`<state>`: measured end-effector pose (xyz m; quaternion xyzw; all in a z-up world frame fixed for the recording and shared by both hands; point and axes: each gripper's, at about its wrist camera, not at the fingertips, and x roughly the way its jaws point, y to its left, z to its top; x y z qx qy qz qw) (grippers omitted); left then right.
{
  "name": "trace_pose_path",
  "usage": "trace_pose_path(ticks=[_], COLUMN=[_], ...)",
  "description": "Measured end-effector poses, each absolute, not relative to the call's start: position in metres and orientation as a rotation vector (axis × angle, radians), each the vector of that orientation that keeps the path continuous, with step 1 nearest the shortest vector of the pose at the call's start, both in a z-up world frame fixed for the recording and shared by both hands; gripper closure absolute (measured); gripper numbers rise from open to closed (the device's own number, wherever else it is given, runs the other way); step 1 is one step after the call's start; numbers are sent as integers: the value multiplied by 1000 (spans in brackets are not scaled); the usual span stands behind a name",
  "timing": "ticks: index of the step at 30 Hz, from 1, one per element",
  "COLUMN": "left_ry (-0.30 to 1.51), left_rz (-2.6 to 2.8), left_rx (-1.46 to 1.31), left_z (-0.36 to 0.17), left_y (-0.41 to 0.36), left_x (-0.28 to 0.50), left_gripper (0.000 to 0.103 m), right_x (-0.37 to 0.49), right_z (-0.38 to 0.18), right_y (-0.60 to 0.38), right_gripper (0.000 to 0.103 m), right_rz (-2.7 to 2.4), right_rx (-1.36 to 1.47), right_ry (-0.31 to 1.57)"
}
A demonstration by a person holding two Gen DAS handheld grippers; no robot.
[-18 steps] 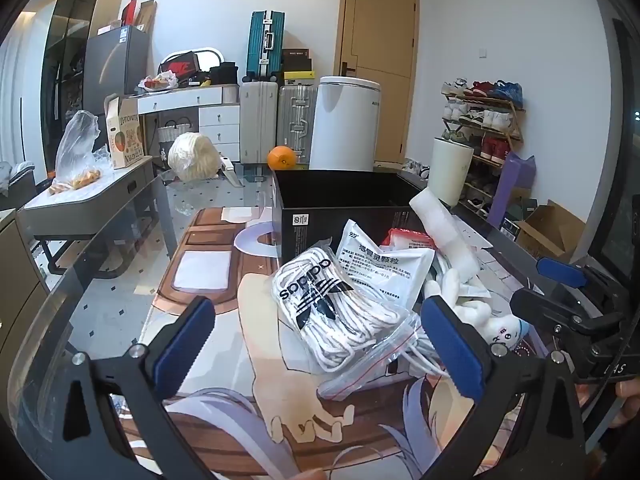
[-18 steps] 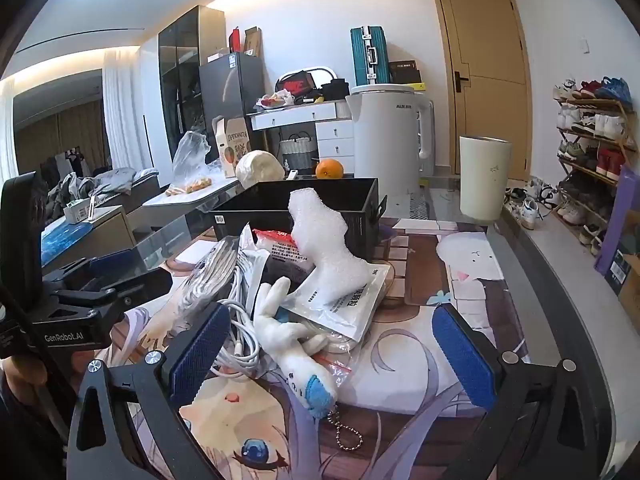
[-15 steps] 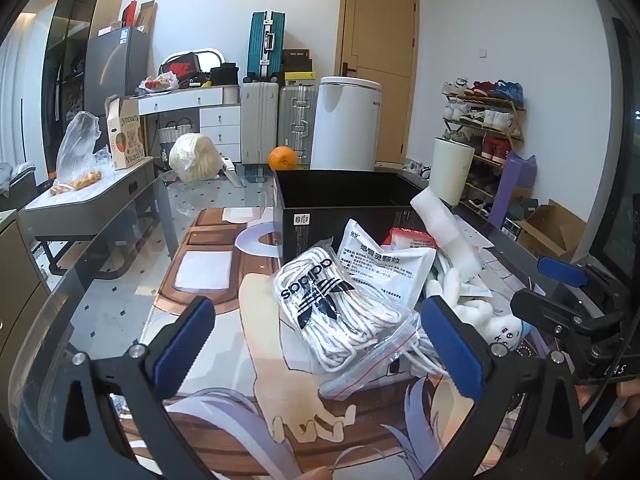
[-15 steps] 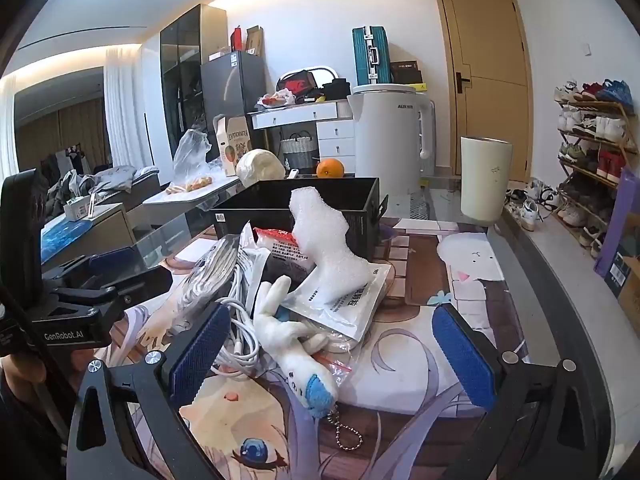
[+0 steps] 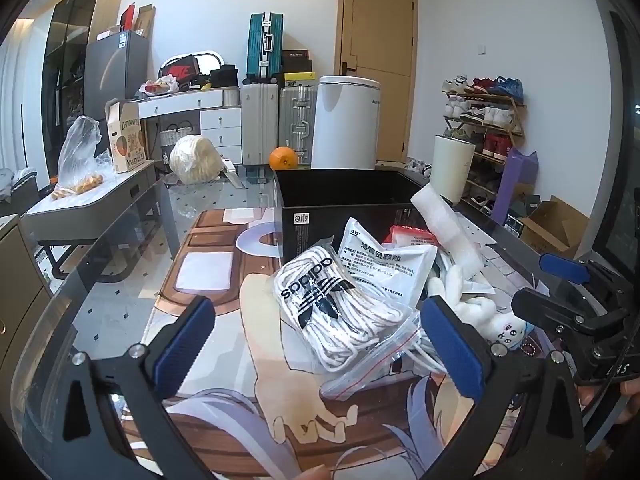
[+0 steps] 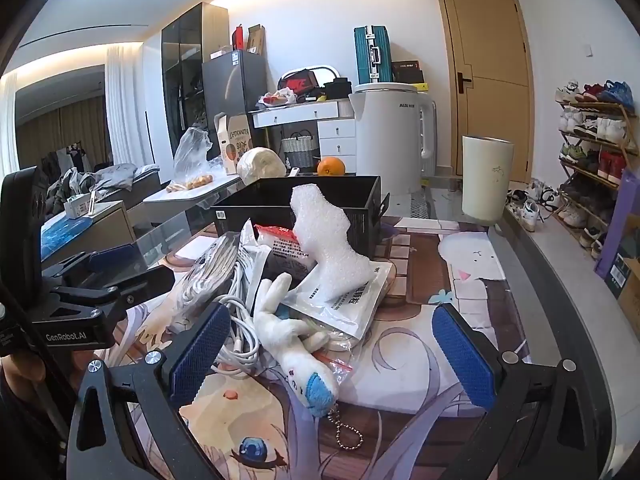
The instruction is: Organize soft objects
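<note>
Cluttered counter carries the soft pile just before the black box. Left tool and right tool gape wide, empty; grasping looks unstarted. Next: close on the lace bag, then lift toward the box.

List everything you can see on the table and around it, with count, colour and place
box: one, black, open, behind the pile
bag of laces: one, clear with white cord, pile's left
sachet: one, white, leaning on the pile
foam piece: one, white, atop the pile
plush toy: one, white and blue, pile's front
cable: one, white, beside the toy
orange: one, behind the box
cup: one, cream, table's right
left gripper: blue fingers, open
right gripper: blue fingers, open
</note>
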<state>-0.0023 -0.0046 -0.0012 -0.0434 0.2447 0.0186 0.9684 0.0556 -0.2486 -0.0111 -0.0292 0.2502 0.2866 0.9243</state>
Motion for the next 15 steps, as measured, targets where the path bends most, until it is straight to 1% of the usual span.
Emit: trace_pose_path(ticks=[15], left_ry=[494], left_rz=[48], left_rx=[-98], left_z=[-4], left_y=[1], left_x=[0], left_gripper=[0], right_x=[56], right_z=[-16], right_y=[-251], right_gripper=[0], right_rz=[591], right_rx=[-62], right_ry=[524])
